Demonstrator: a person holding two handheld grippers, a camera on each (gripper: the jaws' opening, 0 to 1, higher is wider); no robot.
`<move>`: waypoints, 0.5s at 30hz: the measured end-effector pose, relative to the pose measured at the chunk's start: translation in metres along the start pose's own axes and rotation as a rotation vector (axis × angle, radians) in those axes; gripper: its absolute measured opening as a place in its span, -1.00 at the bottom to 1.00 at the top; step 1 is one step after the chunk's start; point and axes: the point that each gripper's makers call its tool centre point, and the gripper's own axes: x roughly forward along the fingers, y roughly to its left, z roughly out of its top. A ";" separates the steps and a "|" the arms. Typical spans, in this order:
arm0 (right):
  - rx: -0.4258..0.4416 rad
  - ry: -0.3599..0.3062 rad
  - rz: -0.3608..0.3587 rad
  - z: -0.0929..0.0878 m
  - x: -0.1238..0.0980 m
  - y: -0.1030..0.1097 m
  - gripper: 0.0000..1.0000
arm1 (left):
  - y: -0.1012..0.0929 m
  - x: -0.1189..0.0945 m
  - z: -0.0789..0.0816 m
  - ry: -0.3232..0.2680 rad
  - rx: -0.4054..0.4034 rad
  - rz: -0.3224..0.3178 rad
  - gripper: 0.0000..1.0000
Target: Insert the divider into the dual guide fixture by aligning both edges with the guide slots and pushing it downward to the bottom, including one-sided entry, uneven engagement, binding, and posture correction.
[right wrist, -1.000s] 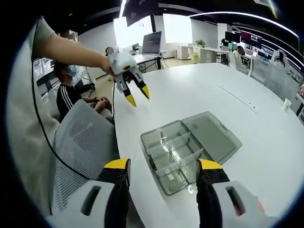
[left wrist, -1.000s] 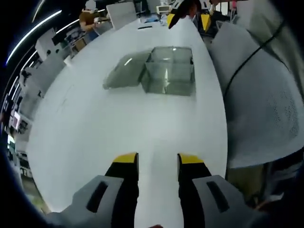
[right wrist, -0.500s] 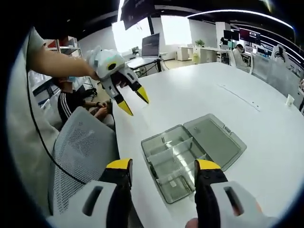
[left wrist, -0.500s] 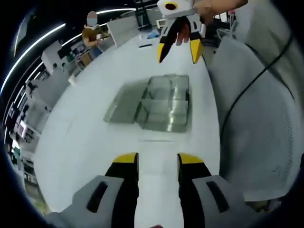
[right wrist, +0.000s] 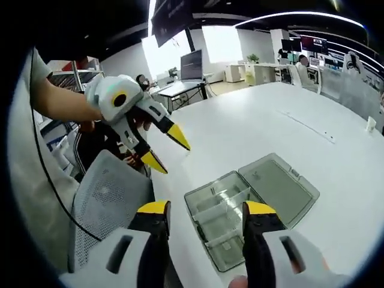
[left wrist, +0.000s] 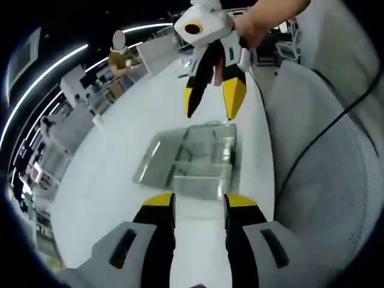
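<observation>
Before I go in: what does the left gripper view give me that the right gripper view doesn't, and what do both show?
Left gripper view: the right tool, open and empty, its jaws pointing toward the clear compartment box, and a person at the table's far end.
Right gripper view: the left tool, also open and empty, held left of the box near the table edge, and a monitor on a far desk.
Both: the box on the white table, its lid lying open beside it, and the mesh chair.
</observation>
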 end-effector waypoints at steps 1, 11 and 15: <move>0.006 -0.004 0.005 0.002 0.001 0.000 -0.13 | -0.001 0.001 0.003 -0.005 0.002 0.006 -0.43; 0.055 -0.050 0.050 0.015 0.007 0.007 -0.23 | 0.002 0.006 0.025 -0.053 0.013 0.084 -0.43; 0.087 -0.088 0.066 0.024 0.007 0.010 -0.27 | 0.003 0.008 0.030 -0.063 0.022 0.107 -0.43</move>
